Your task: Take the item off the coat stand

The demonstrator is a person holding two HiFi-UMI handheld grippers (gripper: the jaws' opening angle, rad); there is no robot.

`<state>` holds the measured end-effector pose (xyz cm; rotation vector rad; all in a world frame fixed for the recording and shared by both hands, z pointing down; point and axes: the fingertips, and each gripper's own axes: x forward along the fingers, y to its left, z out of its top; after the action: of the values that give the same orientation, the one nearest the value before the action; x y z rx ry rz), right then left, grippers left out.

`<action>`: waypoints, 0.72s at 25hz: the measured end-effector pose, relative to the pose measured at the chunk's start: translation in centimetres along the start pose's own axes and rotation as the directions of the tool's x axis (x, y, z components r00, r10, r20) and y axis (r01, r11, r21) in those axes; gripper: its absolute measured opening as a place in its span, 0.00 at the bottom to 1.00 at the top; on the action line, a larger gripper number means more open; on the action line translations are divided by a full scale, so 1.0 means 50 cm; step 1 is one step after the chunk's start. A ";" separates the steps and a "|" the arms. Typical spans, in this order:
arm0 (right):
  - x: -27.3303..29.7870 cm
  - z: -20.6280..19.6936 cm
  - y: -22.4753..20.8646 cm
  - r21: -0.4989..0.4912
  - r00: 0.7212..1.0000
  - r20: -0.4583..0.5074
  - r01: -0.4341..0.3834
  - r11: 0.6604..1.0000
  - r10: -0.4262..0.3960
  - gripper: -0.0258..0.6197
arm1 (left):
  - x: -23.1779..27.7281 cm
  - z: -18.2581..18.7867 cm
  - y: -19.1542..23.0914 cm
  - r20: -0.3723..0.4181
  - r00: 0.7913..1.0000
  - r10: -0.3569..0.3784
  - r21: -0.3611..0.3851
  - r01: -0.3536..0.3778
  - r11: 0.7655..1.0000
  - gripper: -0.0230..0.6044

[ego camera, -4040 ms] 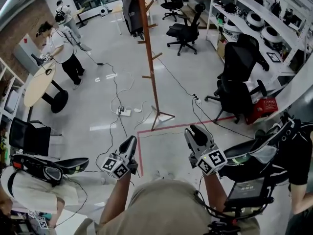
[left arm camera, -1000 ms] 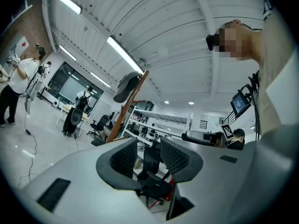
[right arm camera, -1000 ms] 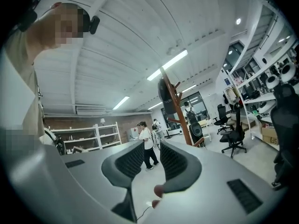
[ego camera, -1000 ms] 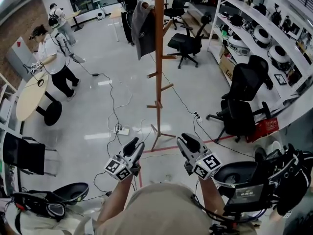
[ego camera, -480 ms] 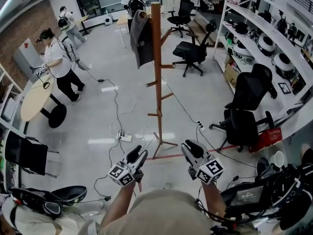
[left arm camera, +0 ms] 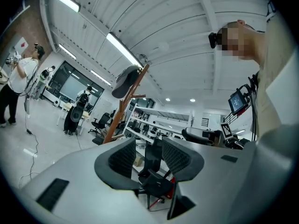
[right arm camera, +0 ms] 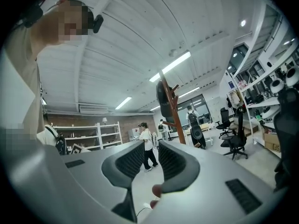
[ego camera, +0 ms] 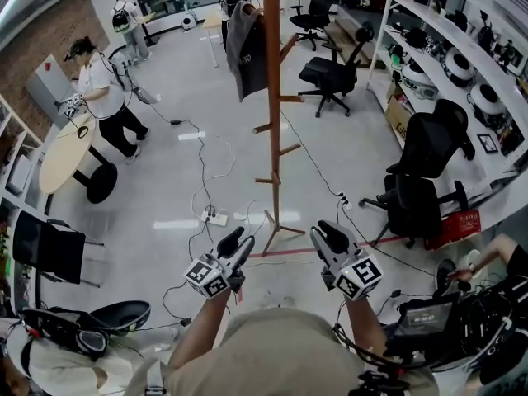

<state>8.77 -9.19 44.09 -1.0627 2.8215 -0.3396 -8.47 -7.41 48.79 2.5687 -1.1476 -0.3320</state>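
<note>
A tall wooden coat stand (ego camera: 272, 122) rises from the floor ahead of me. A dark grey garment (ego camera: 246, 44) hangs from a peg on the left side of its top. Both grippers are held level in front of my chest, well short of the stand and far below the garment. My left gripper (ego camera: 239, 242) is open; its jaws have just been opening and nothing is between them. My right gripper (ego camera: 328, 236) is open and empty too. The garment (left arm camera: 125, 80) shows in the left gripper view on the stand (left arm camera: 119, 118), and the garment (right arm camera: 163, 99) also in the right gripper view.
Cables and a power strip (ego camera: 212, 218) lie on the floor left of the stand's foot. A red tape line (ego camera: 285, 252) runs just before it. Black office chairs (ego camera: 412, 196) and shelves (ego camera: 462, 56) stand at the right. A round table (ego camera: 66, 151) and a person (ego camera: 103, 97) are at the left.
The head view has tilted up, so the stand's top and the garment now show. Both grippers stay low in front of me, with the stand's foot a little closer to them.
</note>
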 end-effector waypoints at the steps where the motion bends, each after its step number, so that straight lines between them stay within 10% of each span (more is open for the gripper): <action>1: 0.004 -0.004 -0.002 0.003 1.000 -0.002 0.003 1.000 -0.003 0.19 | 0.001 0.002 0.005 -0.004 1.000 0.004 0.005 -0.004 1.000 0.30; 18: 0.166 0.020 0.022 -0.008 0.997 0.039 0.061 0.998 -0.061 0.19 | 0.024 0.080 0.162 -0.004 0.999 -0.048 0.010 0.048 0.999 0.30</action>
<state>2.06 -14.06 42.65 -1.1463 2.7637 -0.3082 -14.54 -14.18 47.96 2.6076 -1.0902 -0.3329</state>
